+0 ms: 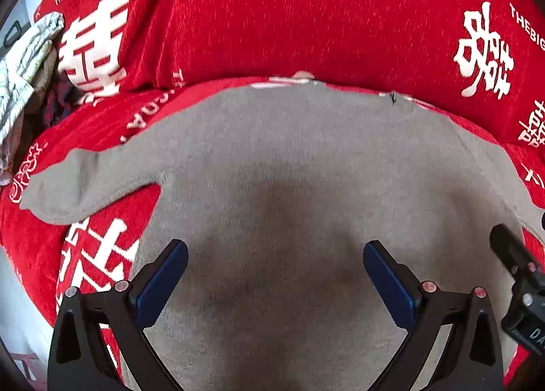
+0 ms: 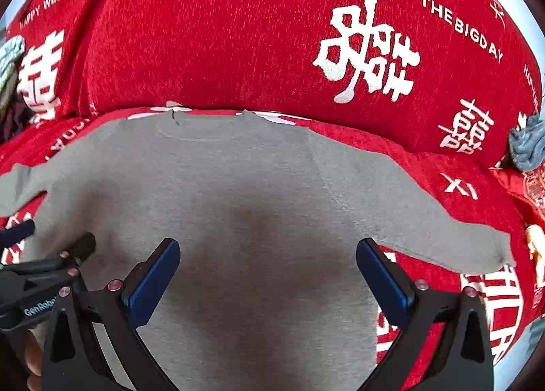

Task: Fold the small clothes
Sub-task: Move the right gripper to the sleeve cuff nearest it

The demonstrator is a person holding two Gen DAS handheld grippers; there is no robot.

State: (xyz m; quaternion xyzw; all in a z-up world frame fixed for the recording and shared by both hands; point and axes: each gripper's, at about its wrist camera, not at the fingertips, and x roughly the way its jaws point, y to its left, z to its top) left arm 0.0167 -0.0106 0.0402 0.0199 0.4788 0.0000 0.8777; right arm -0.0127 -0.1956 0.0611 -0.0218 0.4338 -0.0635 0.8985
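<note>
While my left claw point(image 1: 276, 275) looks across the grey shirt point(image 1: 289, 169) toward its left sleeve point(image 1: 78, 183), only that view shows the pale crumpled cloth point(image 1: 24, 63) heaped at the far left edge. My right claw's point(image 2: 268, 273) view instead catches the right sleeve point(image 2: 453, 237) and a bluish-grey bundle point(image 2: 528, 145) at the far right. Each view also glimpses the other claw at its side. Both claws stand wide apart, gripping nothing, hovering over the shirt's lower body. The shirt lies flat and spread on the red blanket point(image 1: 306, 16) printed with white characters, neckline point(image 2: 207, 125) at the far side, sleeves angled outward and down. Red blanket shows open beyond the neckline and beside both sleeves; the two bundles sit well apart from the shirt.
</note>
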